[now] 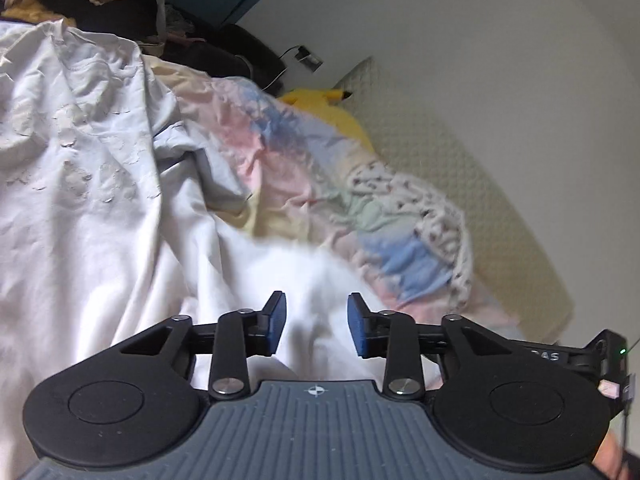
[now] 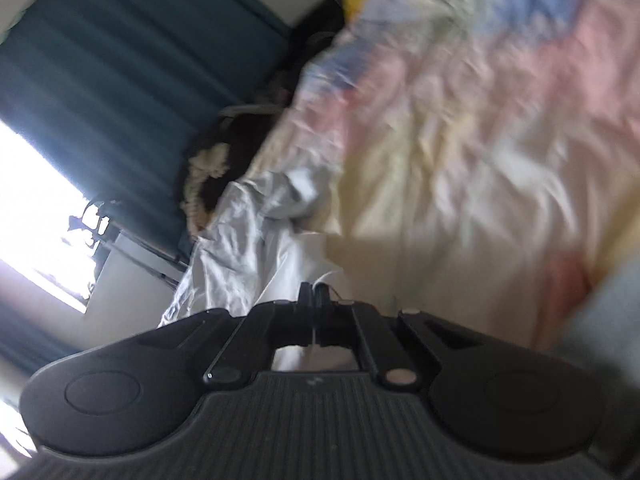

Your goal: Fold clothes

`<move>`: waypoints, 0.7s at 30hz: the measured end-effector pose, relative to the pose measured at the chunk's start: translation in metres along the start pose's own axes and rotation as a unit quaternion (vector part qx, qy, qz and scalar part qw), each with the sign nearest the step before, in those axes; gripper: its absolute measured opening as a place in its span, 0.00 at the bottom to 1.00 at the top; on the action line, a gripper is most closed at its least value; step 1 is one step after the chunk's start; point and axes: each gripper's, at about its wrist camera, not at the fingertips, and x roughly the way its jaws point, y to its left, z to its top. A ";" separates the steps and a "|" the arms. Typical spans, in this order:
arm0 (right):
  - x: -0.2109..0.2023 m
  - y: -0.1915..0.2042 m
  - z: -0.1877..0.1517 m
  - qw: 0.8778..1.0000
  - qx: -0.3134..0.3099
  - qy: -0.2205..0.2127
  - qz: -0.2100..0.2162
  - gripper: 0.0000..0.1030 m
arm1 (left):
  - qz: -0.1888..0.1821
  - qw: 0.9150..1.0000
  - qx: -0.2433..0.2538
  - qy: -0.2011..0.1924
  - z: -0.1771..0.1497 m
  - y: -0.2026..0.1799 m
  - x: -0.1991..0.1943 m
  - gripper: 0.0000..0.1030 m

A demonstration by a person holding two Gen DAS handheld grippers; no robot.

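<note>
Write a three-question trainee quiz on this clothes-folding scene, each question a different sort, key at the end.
1. True or false: the left gripper has its fingers spread apart over the white garment.
2. Multiple choice: the right gripper is A) wide open, B) shut with white cloth at its fingers, C) out of view.
3. Fill in: the plush toy at the far end of the pastel bedspread is coloured ____.

Key: 1 true; 2 B; 3 yellow.
</note>
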 end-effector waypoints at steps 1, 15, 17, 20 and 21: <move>-0.002 -0.001 -0.004 1.000 -0.007 0.001 -0.010 0.04 | 0.010 1.000 0.002 0.005 -0.002 0.000 -0.001 0.44; 0.021 0.035 0.017 0.979 -0.195 -0.058 0.027 0.39 | 0.257 0.966 -0.018 -0.007 0.036 0.040 -0.130 0.44; 0.065 0.045 0.018 0.978 -0.203 0.004 0.055 0.39 | 0.274 0.961 -0.042 0.007 0.039 0.056 -0.124 0.45; 0.124 0.047 0.010 0.974 -0.199 0.069 0.086 0.39 | 0.304 0.950 -0.060 0.029 0.041 0.075 -0.108 0.45; 0.137 0.046 0.006 0.973 -0.193 0.090 0.093 0.39 | 0.314 0.947 -0.062 0.034 0.043 0.081 -0.102 0.45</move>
